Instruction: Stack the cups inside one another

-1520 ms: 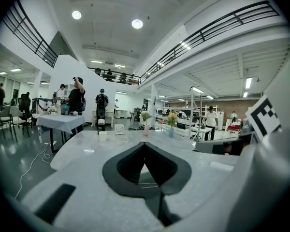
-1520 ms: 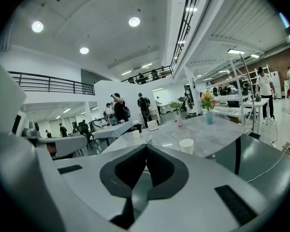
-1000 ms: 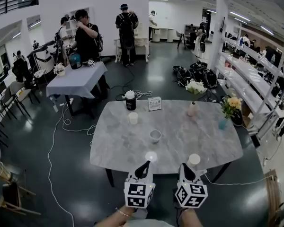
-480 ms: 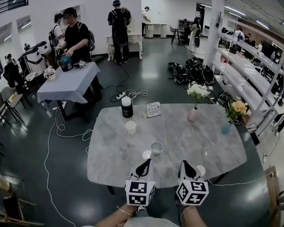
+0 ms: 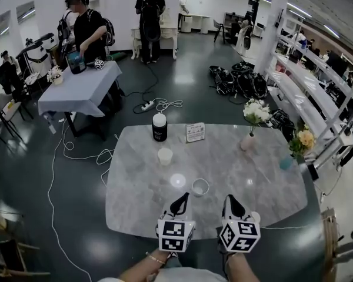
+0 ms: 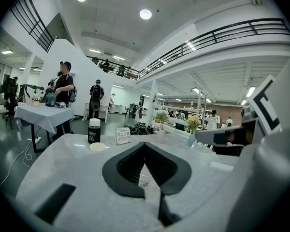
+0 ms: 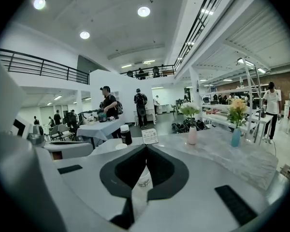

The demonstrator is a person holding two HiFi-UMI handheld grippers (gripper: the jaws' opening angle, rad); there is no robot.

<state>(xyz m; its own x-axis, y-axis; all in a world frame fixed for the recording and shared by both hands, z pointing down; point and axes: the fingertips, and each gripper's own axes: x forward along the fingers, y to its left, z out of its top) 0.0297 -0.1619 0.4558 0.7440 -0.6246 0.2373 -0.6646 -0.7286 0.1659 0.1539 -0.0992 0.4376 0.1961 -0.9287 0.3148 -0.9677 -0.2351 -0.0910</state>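
Well, left tongs and right tongs are pressed together, empty. I'd spread one before closing in on the clear cup.

Bare desk at left and centre-right. Straight ahead, blocked by clear cup; farther back by paper cup, bottle, card; at right by pink vase, blue vase.
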